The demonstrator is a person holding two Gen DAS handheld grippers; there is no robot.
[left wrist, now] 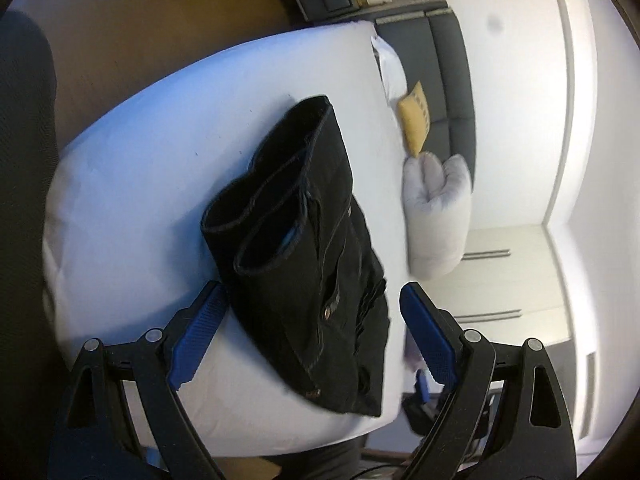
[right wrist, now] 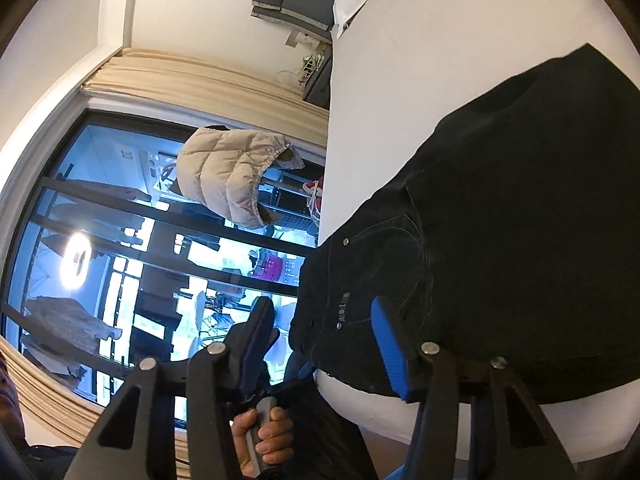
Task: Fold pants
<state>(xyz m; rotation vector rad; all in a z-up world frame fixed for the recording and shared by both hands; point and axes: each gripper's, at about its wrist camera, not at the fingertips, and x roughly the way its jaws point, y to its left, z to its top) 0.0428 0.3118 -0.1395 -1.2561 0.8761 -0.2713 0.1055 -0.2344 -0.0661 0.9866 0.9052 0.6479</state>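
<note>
Left wrist view: the black pants (left wrist: 308, 252) lie folded into a thick bundle on the white bed (left wrist: 160, 152), two hemmed leg openings facing the far left of the frame and the buttoned waist end nearest the camera. The left hand-held gripper (left wrist: 310, 320) hangs over the near end of the bundle with its blue pads (left wrist: 196, 340) spread wide, one on each side of the cloth. The left pad sits at the bundle's edge; the right pad stands clear of it, over the bed's edge, so nothing is clamped. Beyond the pants, at the far side of the bed, lie a white pillow (left wrist: 390, 68), a yellow cushion (left wrist: 414, 124) and a pale grey rolled cushion (left wrist: 438, 216), all against a dark grey headboard (left wrist: 448, 80).

In the right wrist view the same pants (right wrist: 500, 240) fill the right half of the frame, spread on the bed (right wrist: 420, 60) with a pocket rivet and stitched seams showing. The right hand-held gripper (right wrist: 320, 344) is partly open. Its right pad (right wrist: 390, 352) lies over the near edge of the cloth, while the left finger (right wrist: 256, 344) stands apart off the bed's side, in front of a dark window (right wrist: 120, 260). The pads do not press on the fabric. A hand (right wrist: 264, 436) grips a handle low in the frame. A beige padded jacket (right wrist: 232, 176) hangs by the window.
</note>
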